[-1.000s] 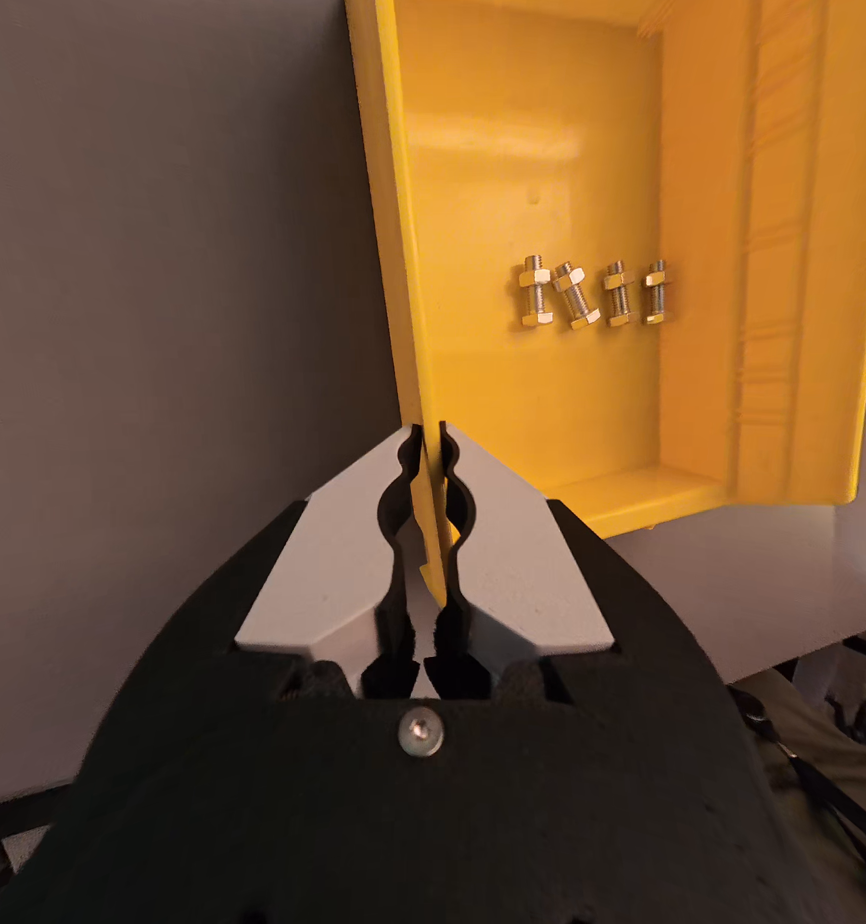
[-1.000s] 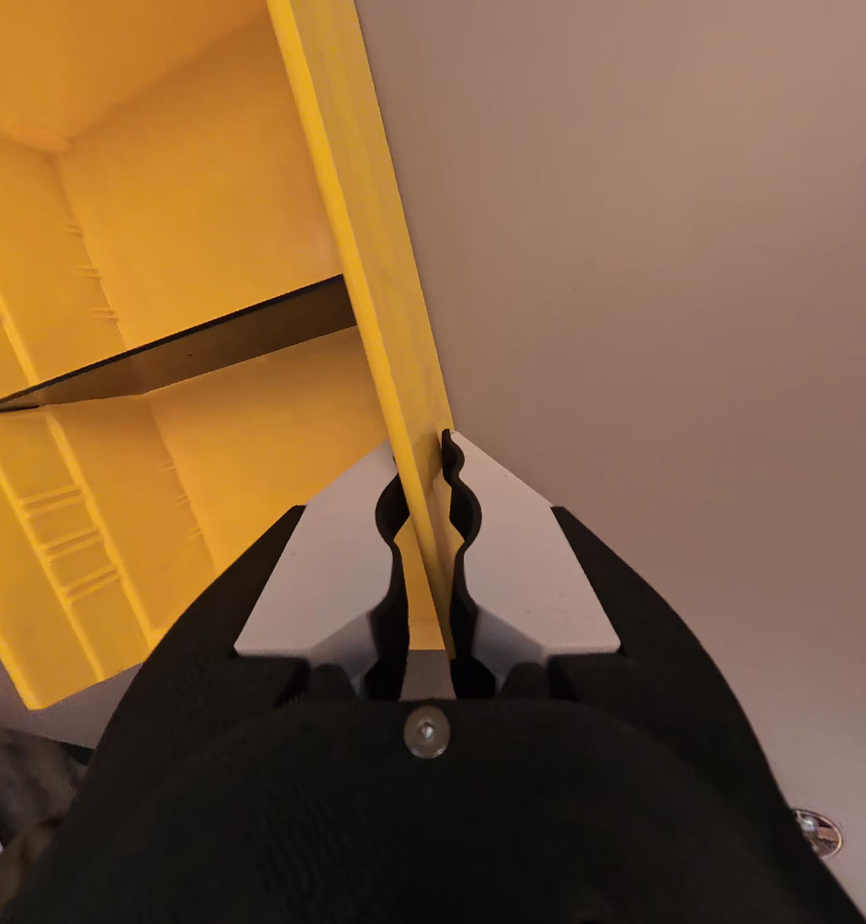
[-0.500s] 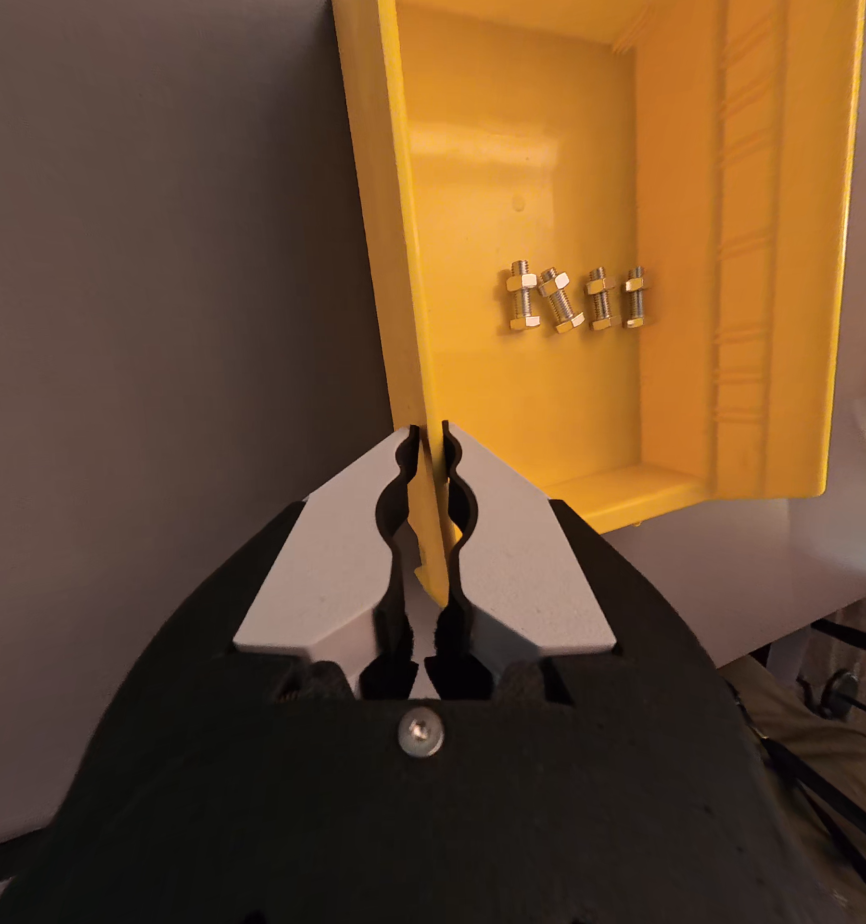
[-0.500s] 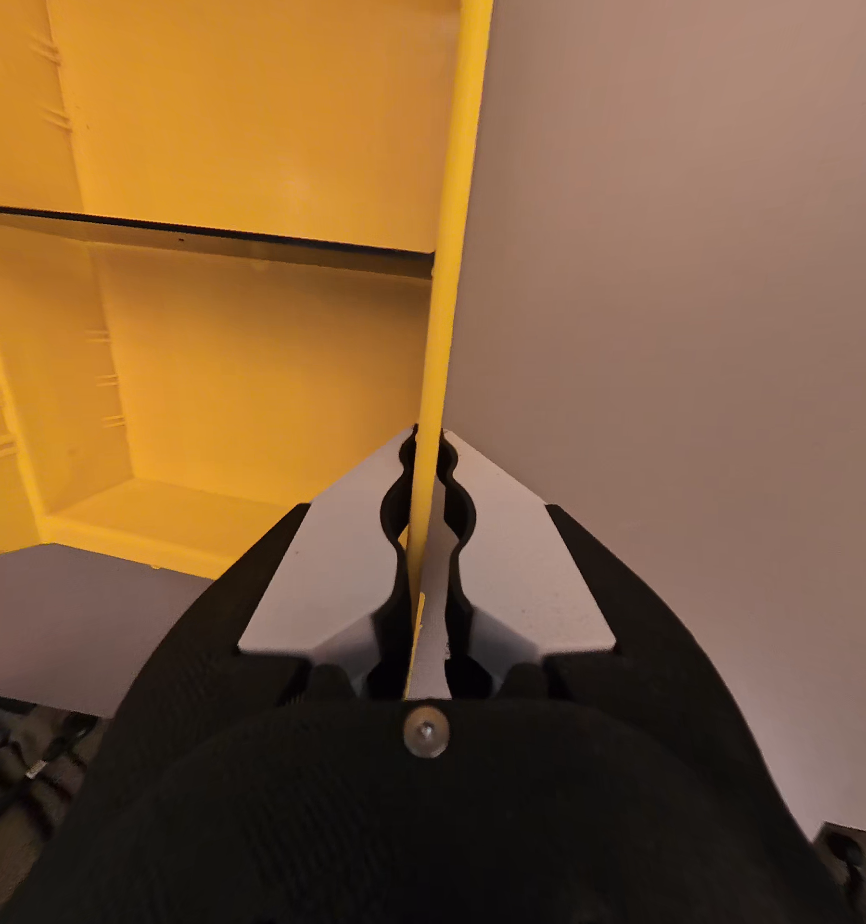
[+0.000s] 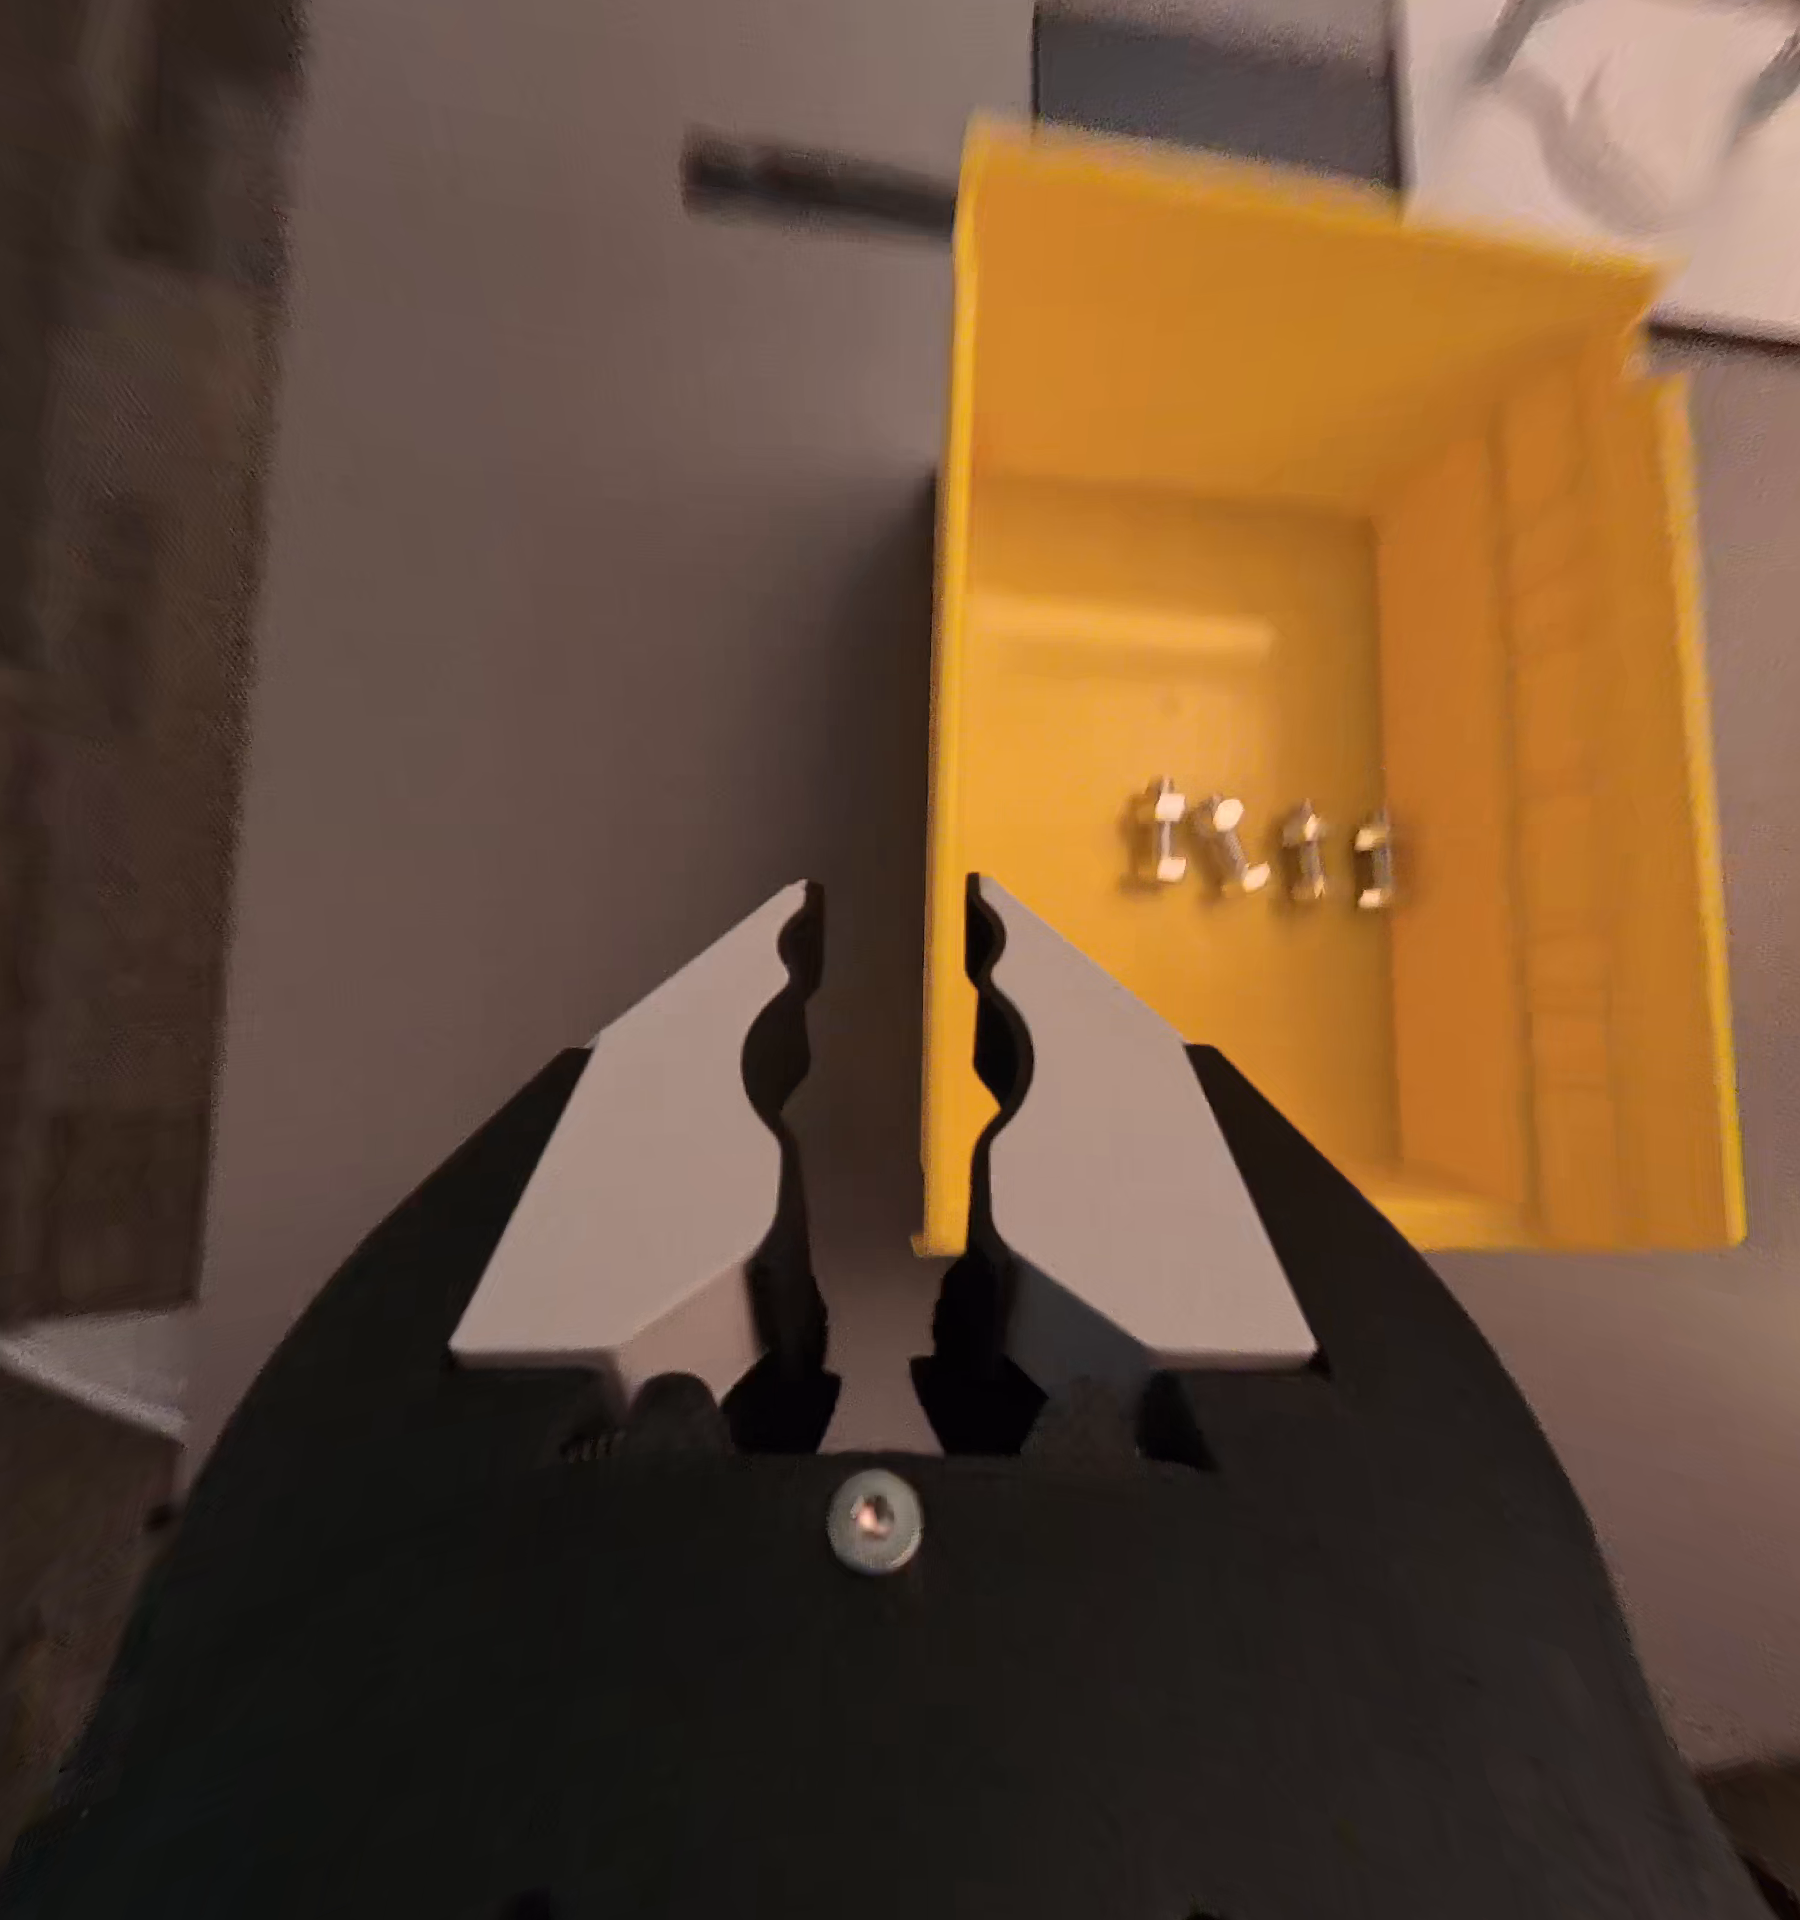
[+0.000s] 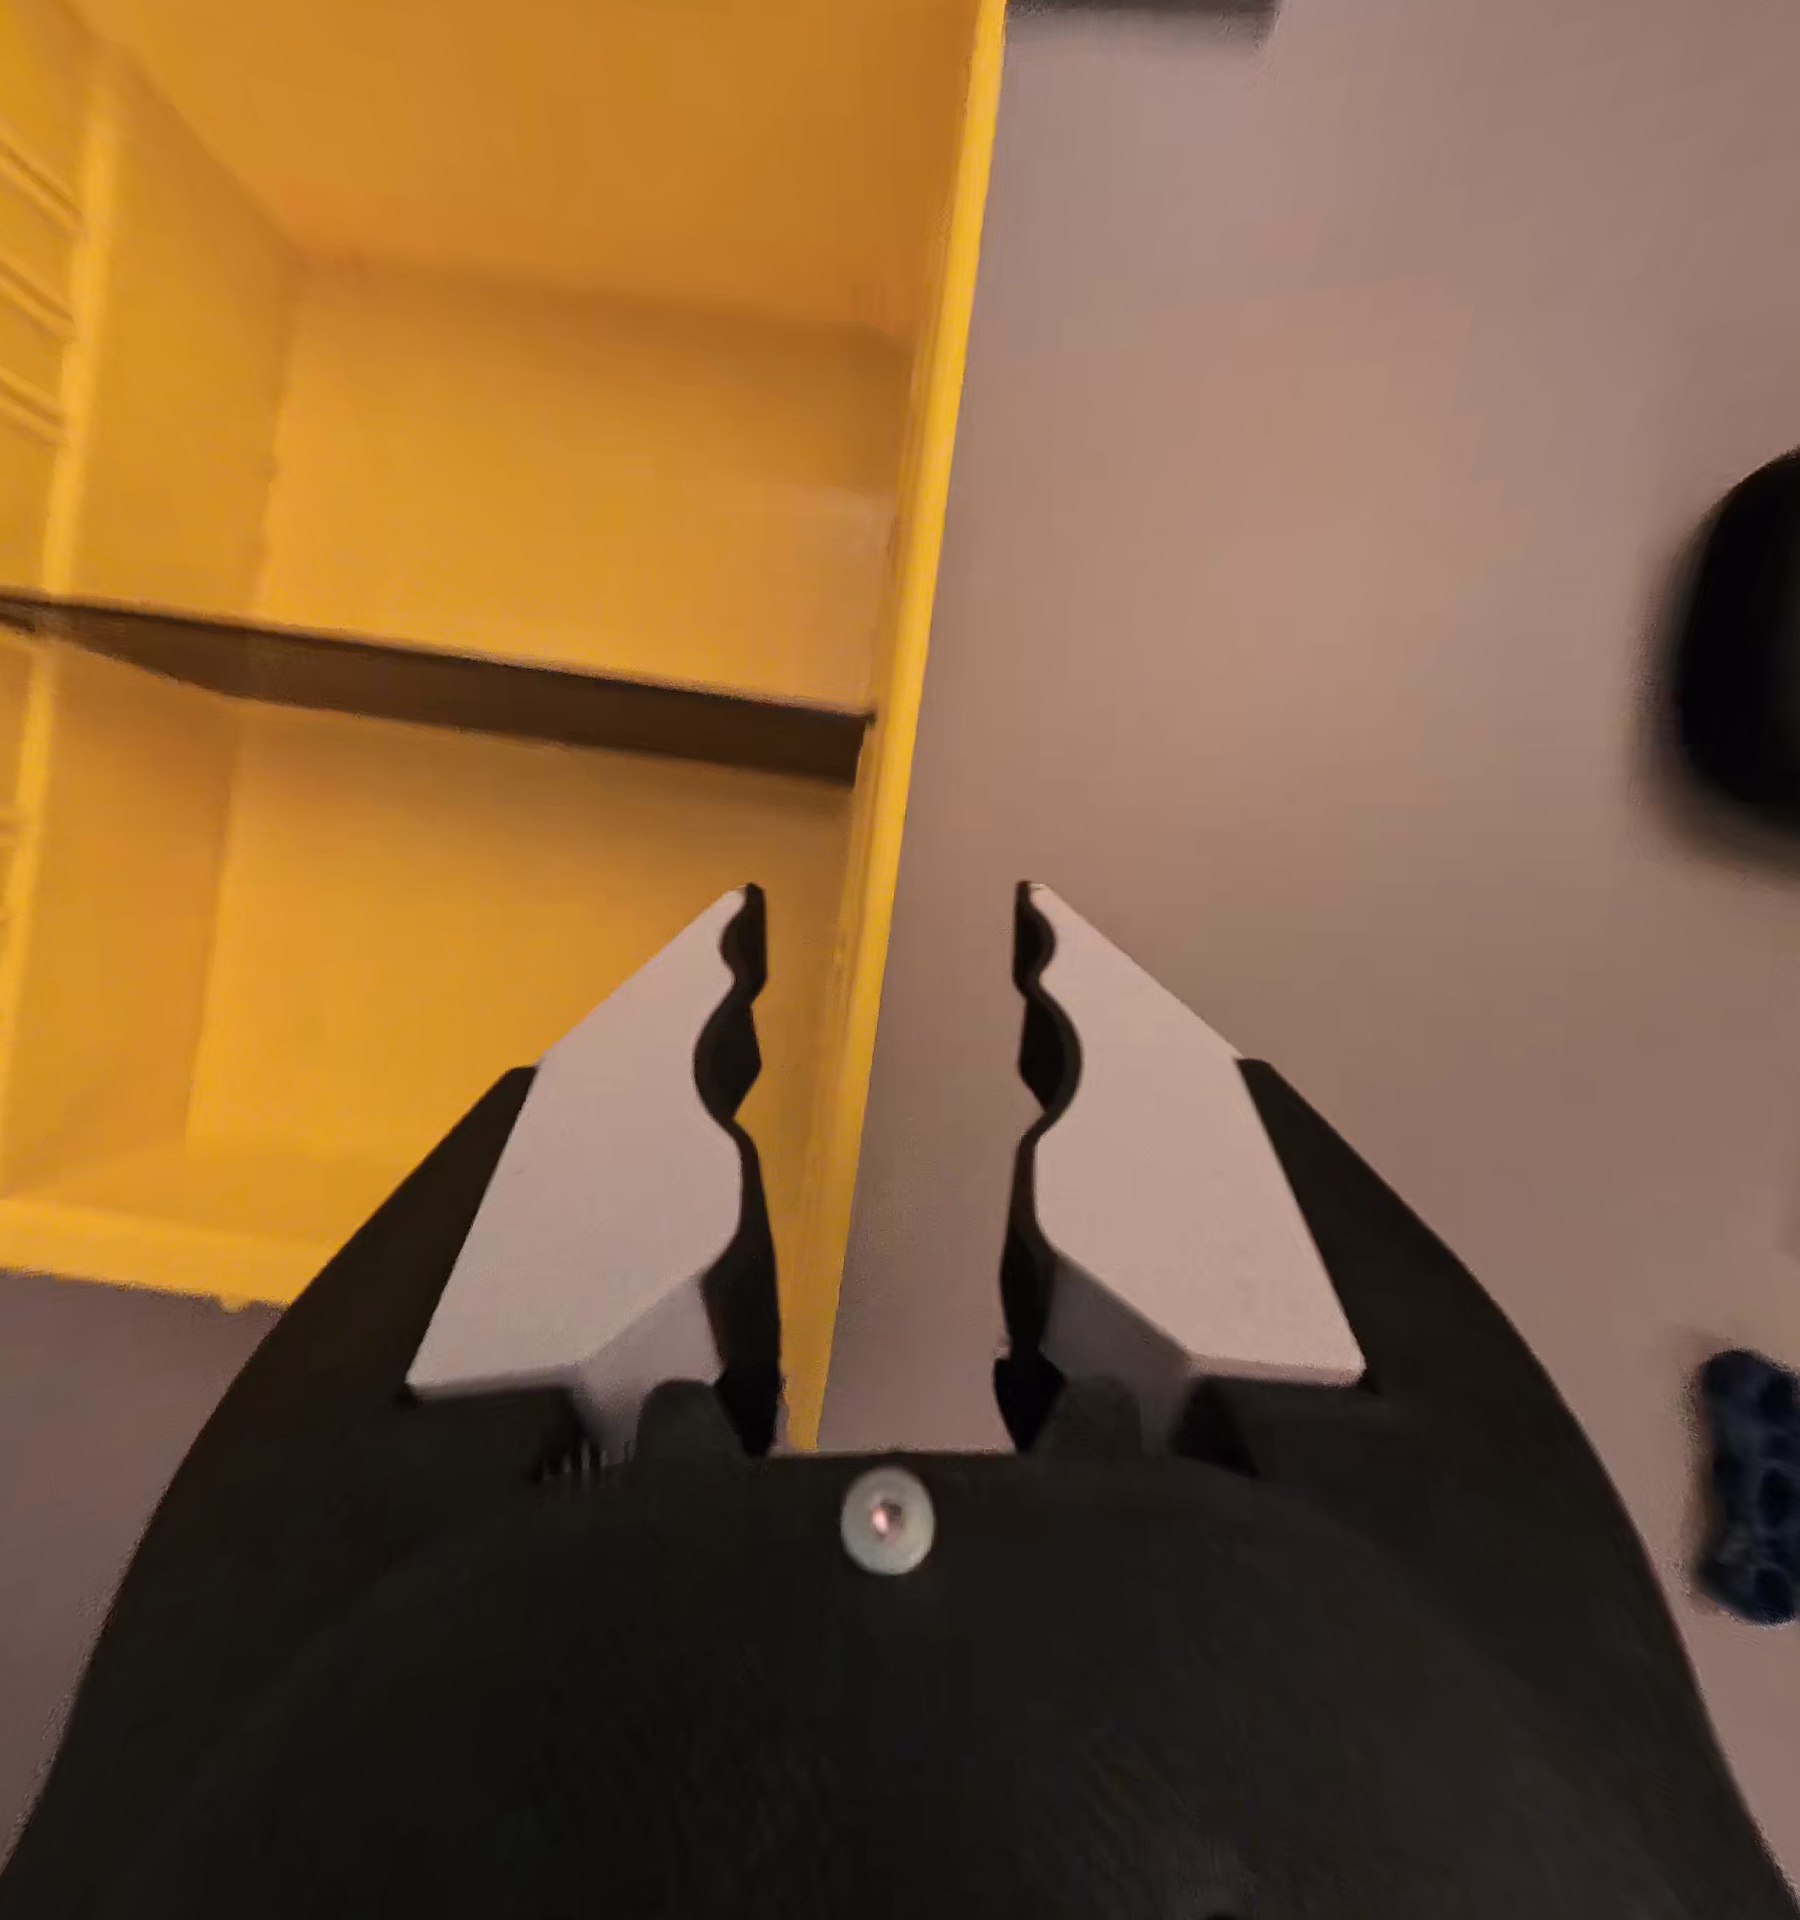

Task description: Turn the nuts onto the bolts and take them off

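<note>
A yellow plastic bin (image 5: 1176, 540) stands on the grey table. Several bolts with nuts on them (image 5: 1270, 857) lie in a row on the bin's floor in the left wrist view. My left gripper (image 5: 894, 904) is open, its jaws astride the bin's left wall near the front corner, no longer pinching it. In the right wrist view the same bin (image 6: 937, 520) shows a black divider (image 6: 408, 675) and no bolts. My right gripper (image 6: 883, 909) is open, its jaws astride the bin's right wall without gripping it.
A dark strip (image 5: 813, 187) lies on the table beyond the bin, with a dark box behind it. In the right wrist view a black rounded object (image 6: 1779, 644) and a blue perforated part (image 6: 1779, 1475) lie on the table to the right. Tip to tip, the grippers are about 80 cm apart.
Both grippers have opened and let go of the bin's side walls. Both views have pulled back and are blurred by motion.
</note>
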Available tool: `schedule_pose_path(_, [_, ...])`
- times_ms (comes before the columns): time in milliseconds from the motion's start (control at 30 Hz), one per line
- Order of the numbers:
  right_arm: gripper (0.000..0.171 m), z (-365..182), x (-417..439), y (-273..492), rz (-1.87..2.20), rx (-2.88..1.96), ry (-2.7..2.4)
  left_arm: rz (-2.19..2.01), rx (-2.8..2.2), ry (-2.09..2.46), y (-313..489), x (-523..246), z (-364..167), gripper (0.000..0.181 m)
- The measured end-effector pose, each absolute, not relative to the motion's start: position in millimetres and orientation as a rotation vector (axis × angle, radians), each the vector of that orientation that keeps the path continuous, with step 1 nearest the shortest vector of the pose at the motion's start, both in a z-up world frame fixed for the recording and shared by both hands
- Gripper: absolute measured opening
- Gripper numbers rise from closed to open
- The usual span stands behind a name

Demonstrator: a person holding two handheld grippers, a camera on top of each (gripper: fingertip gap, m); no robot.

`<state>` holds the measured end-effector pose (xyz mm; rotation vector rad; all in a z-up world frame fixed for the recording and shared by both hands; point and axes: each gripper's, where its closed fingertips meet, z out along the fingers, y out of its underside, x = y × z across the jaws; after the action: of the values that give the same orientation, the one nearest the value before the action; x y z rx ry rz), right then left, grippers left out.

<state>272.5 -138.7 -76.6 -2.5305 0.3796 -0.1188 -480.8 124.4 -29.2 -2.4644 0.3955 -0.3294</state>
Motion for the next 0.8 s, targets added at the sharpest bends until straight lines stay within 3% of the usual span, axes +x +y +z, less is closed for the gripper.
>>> schedule_pose_path(133, [0.058,40,244,-107,-0.419,-2.041,0.128,-0.38,-2.161,0.558,108,-431,33,0.04])
schedule_pose_path(233, [0.056,122,167,-90,-0.434,-1.726,-0.082,-0.412,-2.319,0.73,91,-391,-1,0.044])
schedule_pose_path(333, [0.054,163,87,-85,-0.301,-1.63,-0.208,-0.277,-2.519,0.817,106,-379,-50,0.034])
schedule_pose_path(500, [0.036,173,3,-87,-0.15,-1.558,-0.388,-0.264,-2.705,0.852,118,-361,-104,0.028])
schedule_pose_path(800, [0.037,124,1,-65,-0.29,-1.784,-0.513,-0.265,-2.793,0.837,125,-361,-133,0.021])
